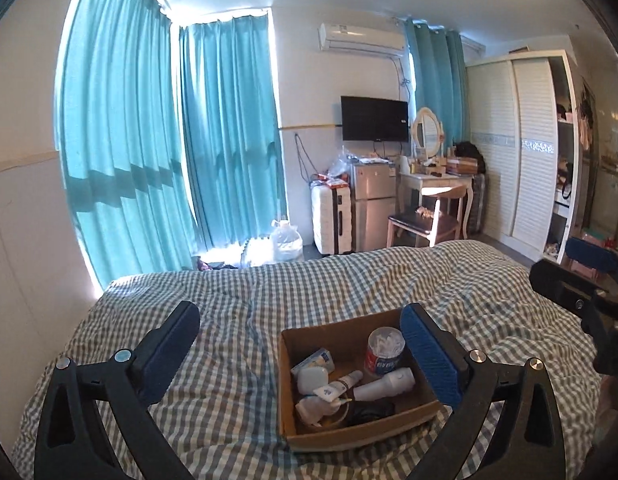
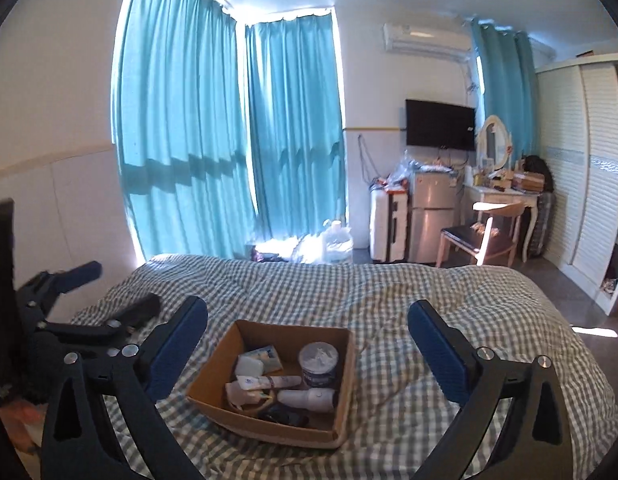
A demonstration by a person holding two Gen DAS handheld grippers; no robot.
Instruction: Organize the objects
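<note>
A brown cardboard box (image 1: 293, 396) sits on the checked bed (image 1: 229, 288). It holds a cotton swab jar (image 1: 384, 350), a white bottle (image 1: 385, 385), a white case (image 1: 312, 378), tubes and a dark item. My left gripper (image 1: 305, 352) is open and empty above the box's left side. In the right wrist view the box (image 2: 213, 364) lies between the fingers of my right gripper (image 2: 309, 352), which is open and empty above it. The left gripper (image 2: 69, 280) shows at the left there; the right gripper (image 1: 577, 284) shows at the right of the left wrist view.
Teal curtains (image 1: 129, 152) cover the windows beyond the bed. A suitcase (image 1: 331, 216), small fridge (image 1: 373, 208), vanity desk (image 1: 437, 180) with chair (image 1: 425, 220) and a white wardrobe (image 1: 521, 152) stand along the far wall. Bags (image 1: 285, 240) lie on the floor.
</note>
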